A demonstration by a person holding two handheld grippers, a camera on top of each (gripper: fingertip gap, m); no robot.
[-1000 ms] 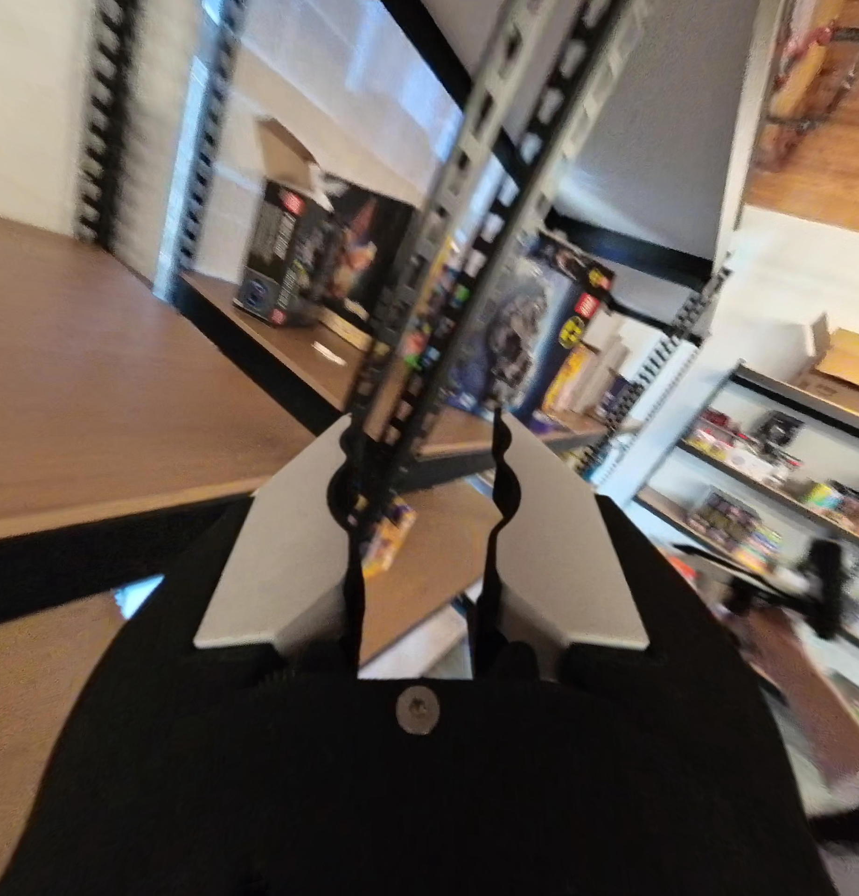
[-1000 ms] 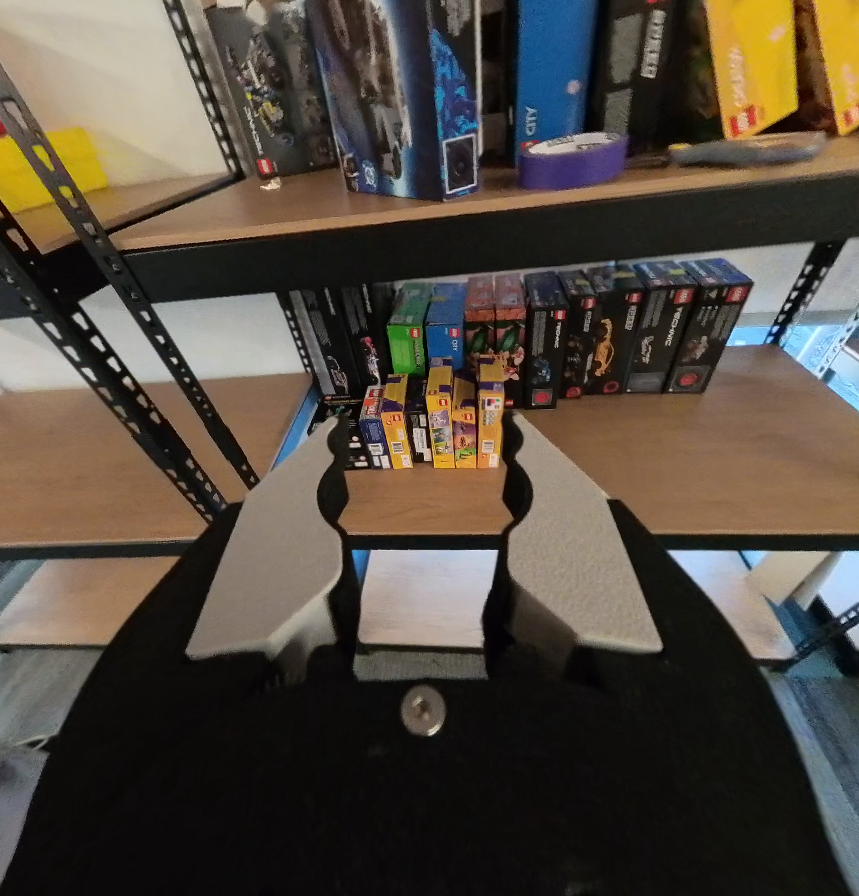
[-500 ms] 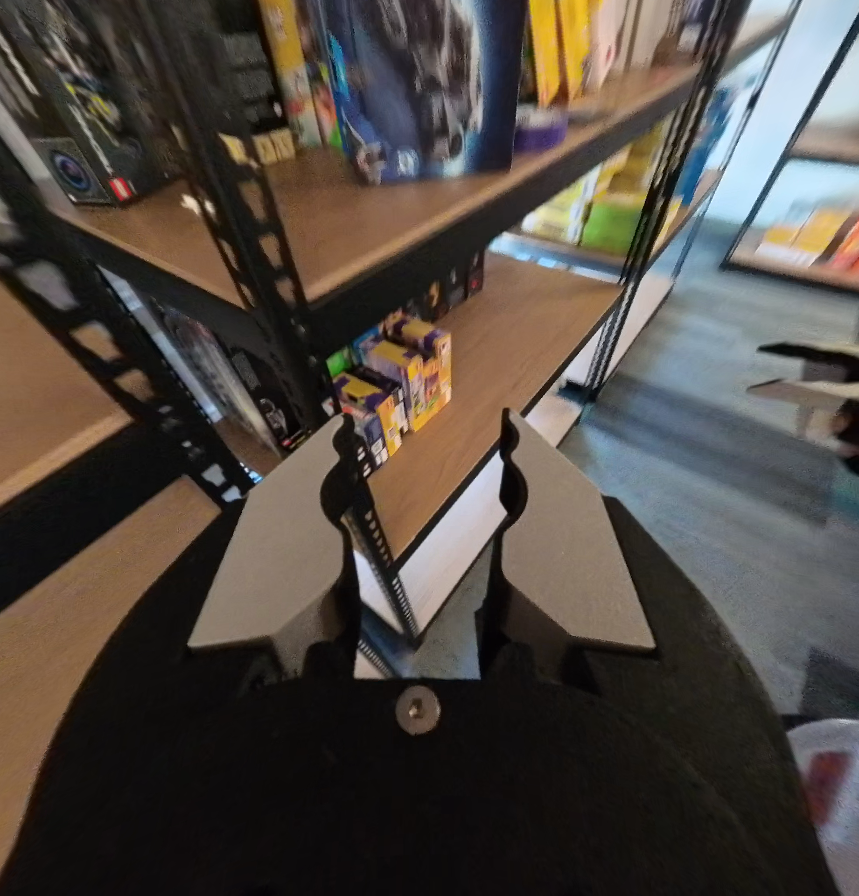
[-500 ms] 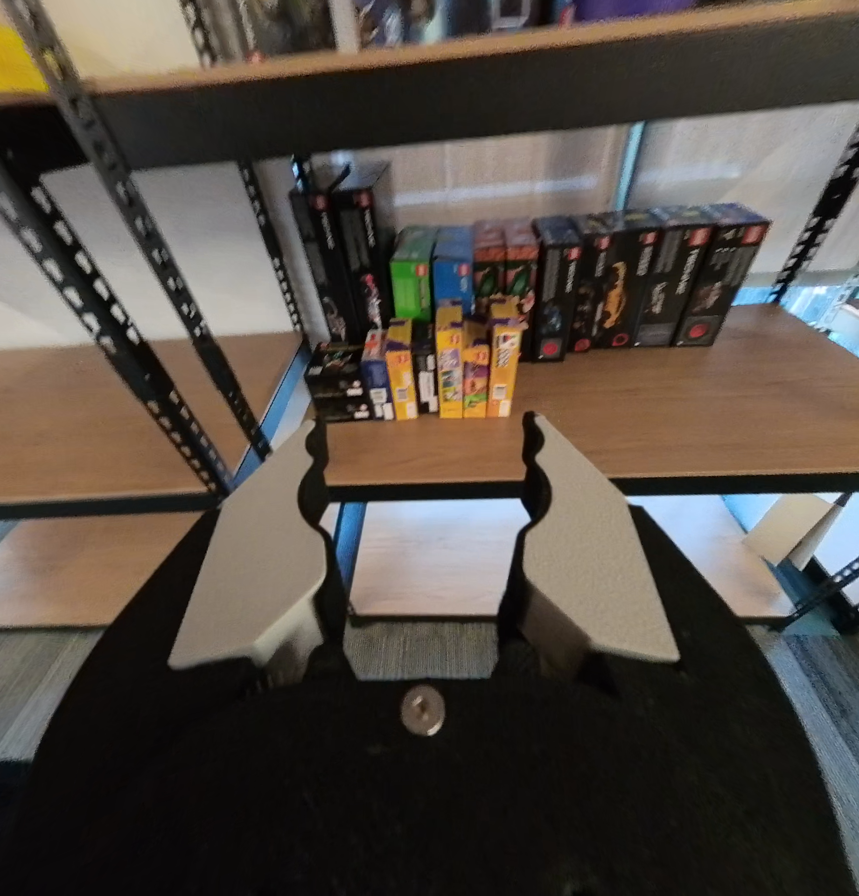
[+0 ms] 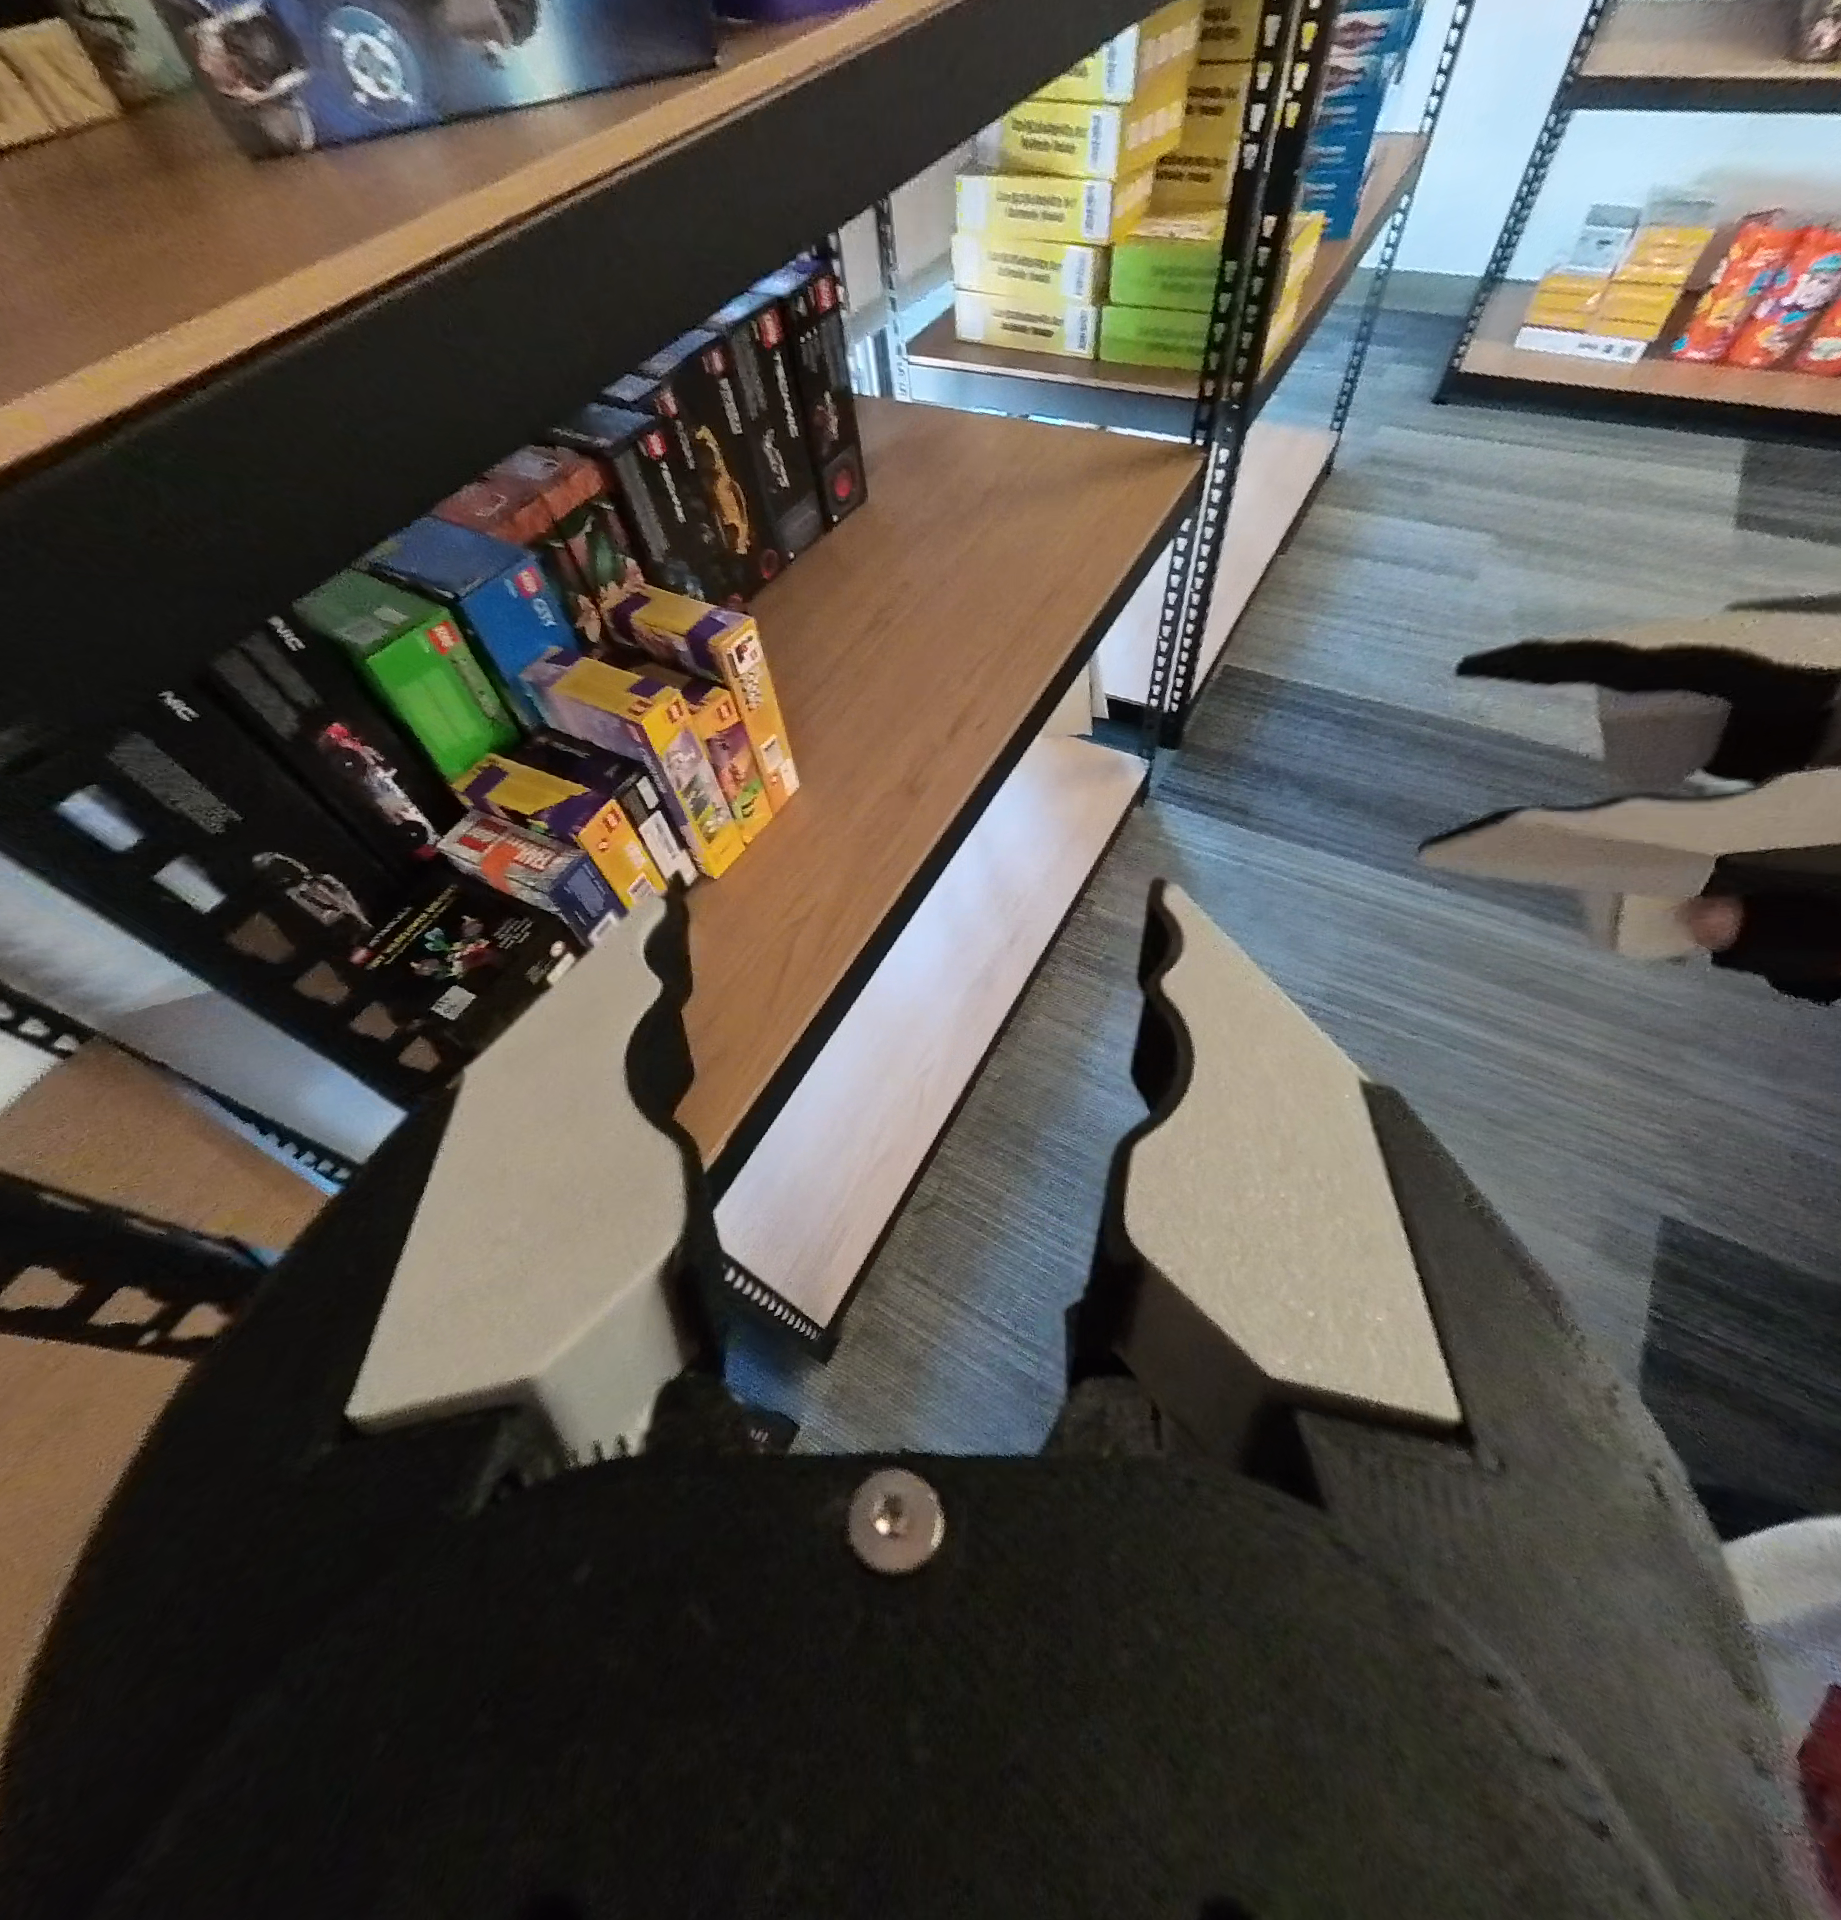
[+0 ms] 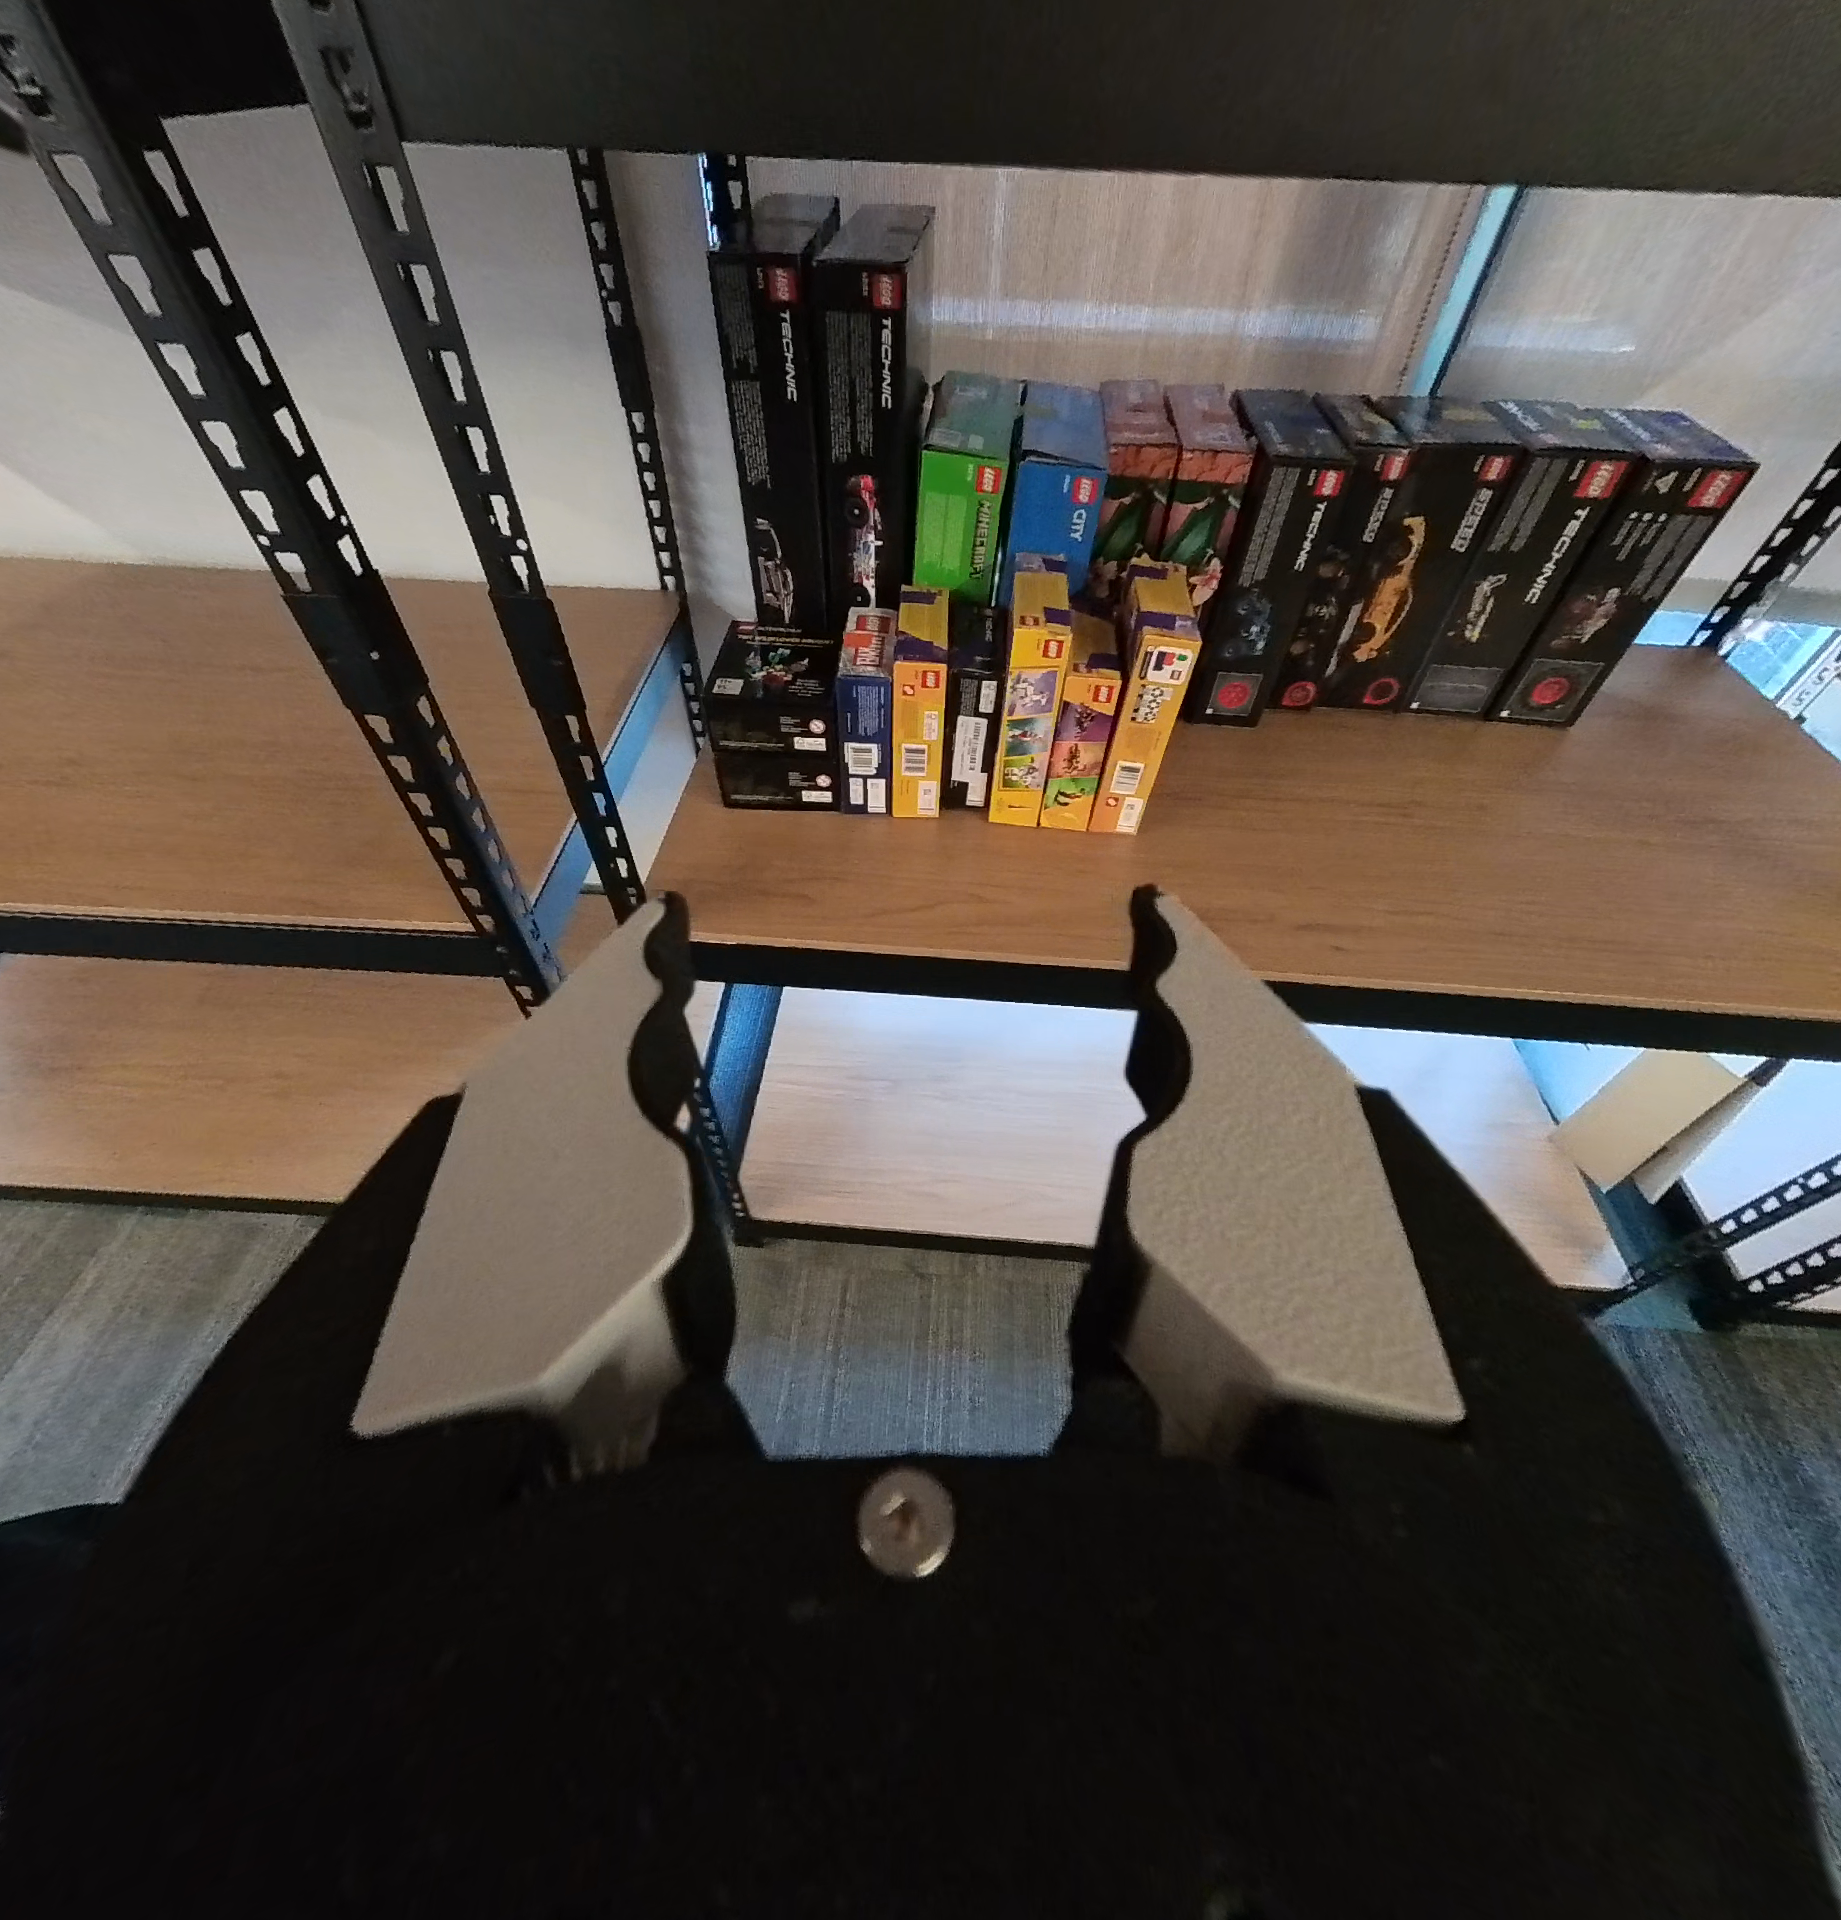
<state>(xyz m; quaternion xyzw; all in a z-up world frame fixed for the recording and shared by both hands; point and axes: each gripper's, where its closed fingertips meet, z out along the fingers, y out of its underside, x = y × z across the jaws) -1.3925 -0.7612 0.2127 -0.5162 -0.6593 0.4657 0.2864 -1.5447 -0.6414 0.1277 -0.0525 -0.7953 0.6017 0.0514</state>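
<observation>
left wrist view: left gripper (image 5: pixel 911 914) w/ fingers spread, nothing between them, hanging off the front edge of the wooden shelf (image 5: pixel 926 623). small yellow boxes (image 5: pixel 687 748) just ahead-left on that shelf, black boxes (image 5: pixel 750 436) in a row behind. right gripper (image 5: pixel 1664 769) off to the side over grey carpet (image 5: pixel 1415 987), also spread.

right wrist view: right gripper (image 6: pixel 911 904) released & empty, facing the shelf (image 6: pixel 1415 862) edge. yellow boxes (image 6: pixel 1041 717) upright near the front, green box (image 6: pixel 963 499) & blue box (image 6: pixel 1061 499) behind, black boxes (image 6: pixel 1467 561) beside.
</observation>
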